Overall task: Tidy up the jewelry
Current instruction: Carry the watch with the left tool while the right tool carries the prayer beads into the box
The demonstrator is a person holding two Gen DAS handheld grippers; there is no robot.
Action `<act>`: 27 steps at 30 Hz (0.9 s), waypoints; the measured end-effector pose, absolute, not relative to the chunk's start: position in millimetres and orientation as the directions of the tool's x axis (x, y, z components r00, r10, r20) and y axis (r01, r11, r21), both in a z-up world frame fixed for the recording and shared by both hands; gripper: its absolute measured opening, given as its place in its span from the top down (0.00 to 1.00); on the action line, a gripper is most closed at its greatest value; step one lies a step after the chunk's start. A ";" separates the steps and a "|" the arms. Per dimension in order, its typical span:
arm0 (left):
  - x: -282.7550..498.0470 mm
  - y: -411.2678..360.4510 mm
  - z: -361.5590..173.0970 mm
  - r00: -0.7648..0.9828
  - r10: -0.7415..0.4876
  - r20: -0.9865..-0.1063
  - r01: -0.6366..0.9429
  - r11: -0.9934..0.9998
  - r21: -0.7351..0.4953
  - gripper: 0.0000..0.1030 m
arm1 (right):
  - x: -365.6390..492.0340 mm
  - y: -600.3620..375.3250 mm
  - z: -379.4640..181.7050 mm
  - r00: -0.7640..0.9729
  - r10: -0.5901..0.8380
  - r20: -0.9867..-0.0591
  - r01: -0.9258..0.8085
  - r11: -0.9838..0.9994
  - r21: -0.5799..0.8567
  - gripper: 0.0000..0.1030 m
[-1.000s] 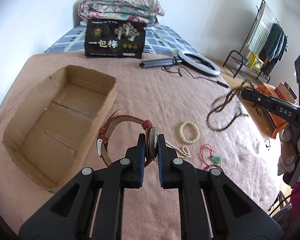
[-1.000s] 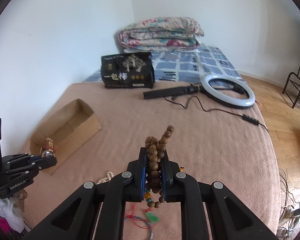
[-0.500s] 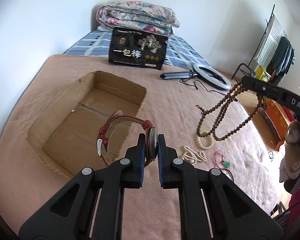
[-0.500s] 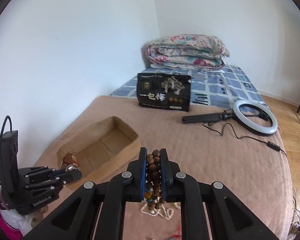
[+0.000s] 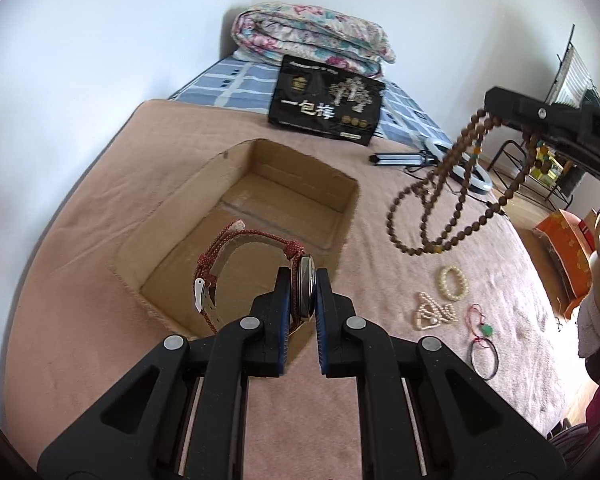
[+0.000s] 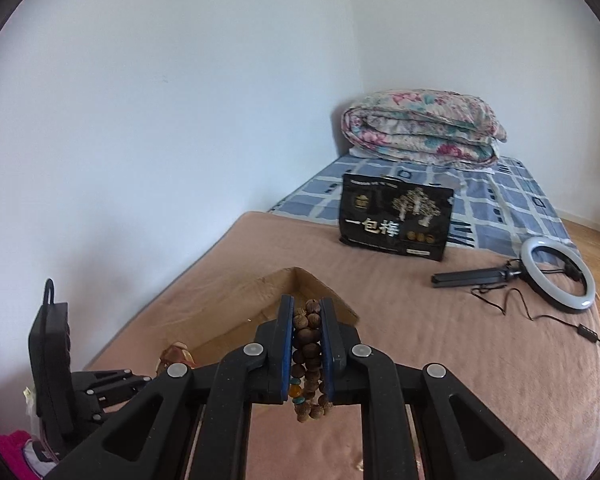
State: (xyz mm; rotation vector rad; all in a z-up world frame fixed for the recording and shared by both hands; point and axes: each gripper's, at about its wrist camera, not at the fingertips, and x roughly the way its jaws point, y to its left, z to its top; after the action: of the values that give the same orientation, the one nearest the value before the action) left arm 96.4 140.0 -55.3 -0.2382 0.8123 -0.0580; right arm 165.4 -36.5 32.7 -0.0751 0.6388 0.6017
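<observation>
Clearly both claws are loaded: the left gripper [image 5: 303, 294] is clamped on the case of a watch [image 5: 306, 290] with a red strap, held over the near end of the cardboard box [image 5: 236, 168], while the right gripper [image 6: 306, 344] is pinched on a long string of wooden beads [image 5: 440, 208] that hangs free to the right of the box.

The likeliest trouble is the beads: their dangling loops could catch on the box's right wall or drape half outside when let go, since only a short bunch sits between the pads. The watch is gripped by its smooth edge, so it could slip or twist and land on the blanket [image 5: 380, 264] short of the box.

On the blanket to the right lie a pearl bracelet [image 5: 453, 283], a pearl necklace [image 5: 434, 312], a red cord with a green pendant [image 5: 485, 330] and a dark loop [image 5: 485, 358]. Far off sit a black bag [image 5: 327, 106], a folded quilt [image 5: 312, 38] and a ring light [image 6: 556, 274]. Nothing blocks the box's open top.
</observation>
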 end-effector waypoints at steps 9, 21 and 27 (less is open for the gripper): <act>100.4 170.3 -68.8 0.671 -0.115 -0.733 -0.095 0.967 -0.238 0.91 | 180.8 29.9 16.0 0.596 0.542 -0.592 -0.610 0.785 0.104 0.90; 118.4 176.5 -92.4 0.622 -0.114 -0.775 -0.114 0.966 -0.234 0.91 | 228.2 41.6 -46.8 0.548 0.460 -0.698 -0.554 0.825 0.110 0.90; 127.6 170.0 -106.0 0.593 -0.105 -0.798 -0.113 0.971 -0.212 0.91 | 243.3 35.6 -69.8 0.526 0.421 -0.739 -0.523 0.845 0.110 0.90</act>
State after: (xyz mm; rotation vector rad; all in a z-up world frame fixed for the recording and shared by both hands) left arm 127.6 170.0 -106.0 -0.2516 0.9390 0.0045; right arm 243.3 35.6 -69.8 -0.1314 0.8456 0.5665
